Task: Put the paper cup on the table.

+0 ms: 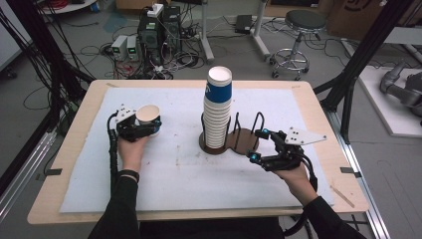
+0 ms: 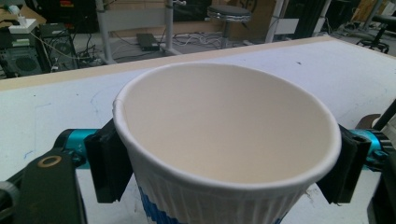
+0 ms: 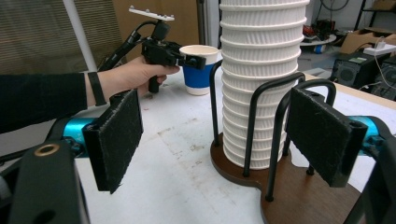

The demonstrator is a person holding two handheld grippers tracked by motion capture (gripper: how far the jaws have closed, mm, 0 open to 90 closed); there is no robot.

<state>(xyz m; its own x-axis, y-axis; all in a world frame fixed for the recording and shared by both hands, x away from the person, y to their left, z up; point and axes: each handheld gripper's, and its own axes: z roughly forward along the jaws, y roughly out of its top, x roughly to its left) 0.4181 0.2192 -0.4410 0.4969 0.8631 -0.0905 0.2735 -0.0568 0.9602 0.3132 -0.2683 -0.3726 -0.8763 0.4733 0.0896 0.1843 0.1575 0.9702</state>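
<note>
A white paper cup (image 1: 148, 115) with a blue band stands upright at the left of the table. My left gripper (image 1: 149, 127) is shut on it just under the rim. In the left gripper view the two pads (image 2: 107, 163) press the cup (image 2: 224, 126) from both sides. A tall stack of the same cups (image 1: 218, 109) fills the left ring of a dark wooden holder (image 1: 244, 142) with black wire hoops. My right gripper (image 1: 258, 145) is open beside the holder's right ring. Its pads (image 3: 116, 140) stand either side of the hoops (image 3: 280, 126) and touch nothing.
A white mat (image 1: 179, 174) covers the wooden table (image 1: 308, 89). Behind the table the floor holds computers and cables (image 1: 154, 35) and a stool (image 1: 298, 30). Black frame posts (image 1: 358, 59) rise at both sides.
</note>
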